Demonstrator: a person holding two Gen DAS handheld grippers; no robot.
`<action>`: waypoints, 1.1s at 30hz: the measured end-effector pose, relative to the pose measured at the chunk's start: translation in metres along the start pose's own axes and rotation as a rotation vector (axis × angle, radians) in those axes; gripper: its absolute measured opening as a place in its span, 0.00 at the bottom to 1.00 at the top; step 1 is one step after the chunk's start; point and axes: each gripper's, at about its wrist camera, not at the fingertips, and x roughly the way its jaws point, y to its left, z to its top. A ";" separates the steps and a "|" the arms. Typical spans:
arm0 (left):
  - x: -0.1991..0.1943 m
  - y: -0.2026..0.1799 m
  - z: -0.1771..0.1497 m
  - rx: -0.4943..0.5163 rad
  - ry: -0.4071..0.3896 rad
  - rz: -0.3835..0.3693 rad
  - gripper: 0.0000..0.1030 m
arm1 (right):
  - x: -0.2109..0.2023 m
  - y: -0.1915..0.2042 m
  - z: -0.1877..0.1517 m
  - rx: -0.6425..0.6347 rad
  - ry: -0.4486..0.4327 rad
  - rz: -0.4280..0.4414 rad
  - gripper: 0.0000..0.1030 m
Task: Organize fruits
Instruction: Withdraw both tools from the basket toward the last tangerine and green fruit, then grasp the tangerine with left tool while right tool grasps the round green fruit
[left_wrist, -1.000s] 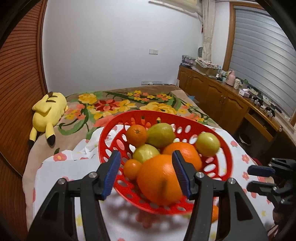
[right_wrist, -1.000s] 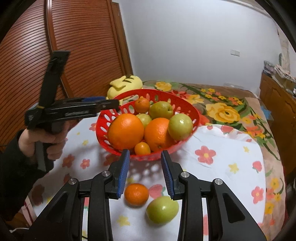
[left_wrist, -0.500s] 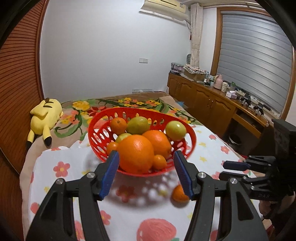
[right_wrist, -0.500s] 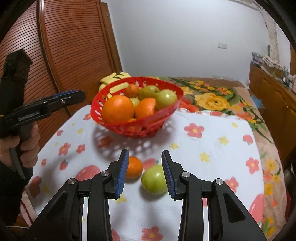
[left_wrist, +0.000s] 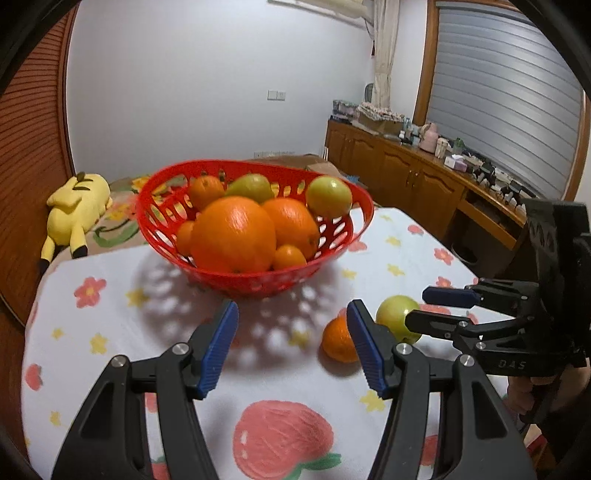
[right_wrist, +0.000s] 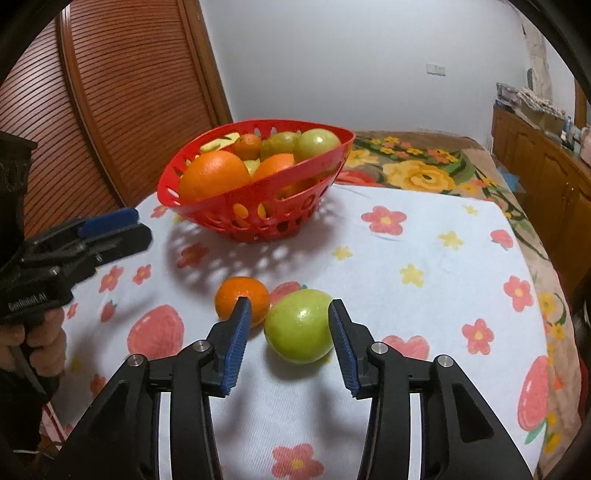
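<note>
Red plastic basket (right_wrist: 255, 206), heaped with oranges and green fruit, stands on the flower-printed cloth (right_wrist: 424, 258) and serves as landmark. Nearer the cameras than the basket lie a small orange (right_wrist: 242, 297) and a green apple (right_wrist: 299, 325), just beside each other. Right gripper (right_wrist: 290, 343) is spread wide, its blue pads flanking the apple without touching it; the left pad overlaps the orange in view. Left gripper (left_wrist: 291, 349) is also wide and empty, aimed at the basket, its right finger covering part of the orange (left_wrist: 338, 339). A yellow plush toy (left_wrist: 74, 210) lies left of the basket. Compared with half a second ago, the right gripper has closed in on the apple. Fruit deep in the basket is hidden behind the front oranges.
</note>
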 end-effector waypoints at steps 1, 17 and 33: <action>0.003 -0.001 -0.002 -0.002 0.005 -0.001 0.59 | 0.001 0.000 0.000 0.003 0.000 -0.001 0.50; 0.018 -0.008 -0.012 -0.005 0.053 0.003 0.59 | 0.025 -0.006 -0.007 0.001 0.055 -0.059 0.54; 0.039 -0.035 -0.012 0.034 0.123 -0.019 0.59 | 0.001 -0.024 -0.029 0.039 0.048 -0.031 0.50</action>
